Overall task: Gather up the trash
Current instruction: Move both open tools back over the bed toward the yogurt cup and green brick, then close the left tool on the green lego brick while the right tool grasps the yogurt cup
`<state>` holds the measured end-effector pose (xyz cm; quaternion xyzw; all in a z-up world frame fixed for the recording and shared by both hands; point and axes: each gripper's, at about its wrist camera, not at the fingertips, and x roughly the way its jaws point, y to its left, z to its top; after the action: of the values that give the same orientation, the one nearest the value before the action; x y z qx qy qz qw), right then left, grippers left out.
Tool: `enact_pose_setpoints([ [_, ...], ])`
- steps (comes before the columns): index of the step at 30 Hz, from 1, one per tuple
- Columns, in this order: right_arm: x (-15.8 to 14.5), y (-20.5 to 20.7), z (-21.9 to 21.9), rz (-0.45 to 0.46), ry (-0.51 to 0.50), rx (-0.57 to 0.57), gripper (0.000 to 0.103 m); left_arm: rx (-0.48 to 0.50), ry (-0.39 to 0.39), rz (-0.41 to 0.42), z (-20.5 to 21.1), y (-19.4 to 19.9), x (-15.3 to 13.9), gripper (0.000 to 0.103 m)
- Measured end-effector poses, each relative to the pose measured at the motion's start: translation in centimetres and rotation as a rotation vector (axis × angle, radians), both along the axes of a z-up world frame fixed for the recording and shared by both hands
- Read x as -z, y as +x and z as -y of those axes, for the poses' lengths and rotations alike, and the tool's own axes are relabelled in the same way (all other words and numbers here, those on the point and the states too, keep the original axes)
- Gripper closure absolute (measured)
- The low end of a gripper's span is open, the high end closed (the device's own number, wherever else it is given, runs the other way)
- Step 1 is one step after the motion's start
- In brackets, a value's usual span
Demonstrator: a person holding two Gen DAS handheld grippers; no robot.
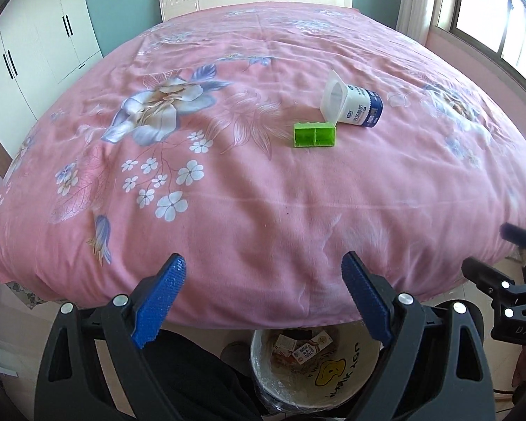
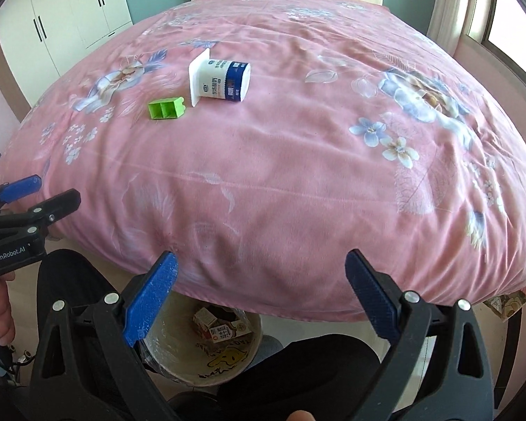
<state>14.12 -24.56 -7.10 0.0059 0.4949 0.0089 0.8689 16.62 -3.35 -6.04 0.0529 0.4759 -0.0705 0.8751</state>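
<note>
A white yogurt cup (image 1: 356, 106) (image 2: 221, 79) with a blue label lies on its side on the pink bed. A green plastic block (image 1: 315, 135) (image 2: 166, 108) rests just in front of it, hollow side toward me. My left gripper (image 1: 264, 266) hangs open at the bed's near edge, nothing between its blue pads. My right gripper (image 2: 261, 265) is open too, also at the near edge, well short of both items. A cream trash bin (image 1: 354, 361) (image 2: 179, 368) with a clear liner stands on the floor below the grippers and holds several small cartons.
The pink floral bedspread (image 1: 263, 193) (image 2: 298, 175) fills most of both views. White wardrobes (image 1: 35, 52) stand at the left and a window (image 1: 501, 10) at the right. A person's dark-clad legs (image 2: 333, 361) flank the bin. The left gripper's side (image 2: 28, 207) shows in the right wrist view.
</note>
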Motion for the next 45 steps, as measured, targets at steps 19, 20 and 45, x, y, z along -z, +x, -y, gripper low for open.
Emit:
enact_pose_setpoints([
  [19,-2.9,8.4,1.1,0.034,0.039,-0.21,0.009,0.09,0.006,-0.001,2.8,5.5,-0.4,0.011],
  [20,-2.9,8.9,1.1,0.029,0.03,-0.222,0.009,0.095,0.01,-0.004,2.8,5.9,-0.3,0.011],
  [45,-0.7,19.2,-0.7,-0.03,-0.117,-0.449,0.009,0.124,-0.016,-0.09,6.0,12.9,2.9,0.011],
])
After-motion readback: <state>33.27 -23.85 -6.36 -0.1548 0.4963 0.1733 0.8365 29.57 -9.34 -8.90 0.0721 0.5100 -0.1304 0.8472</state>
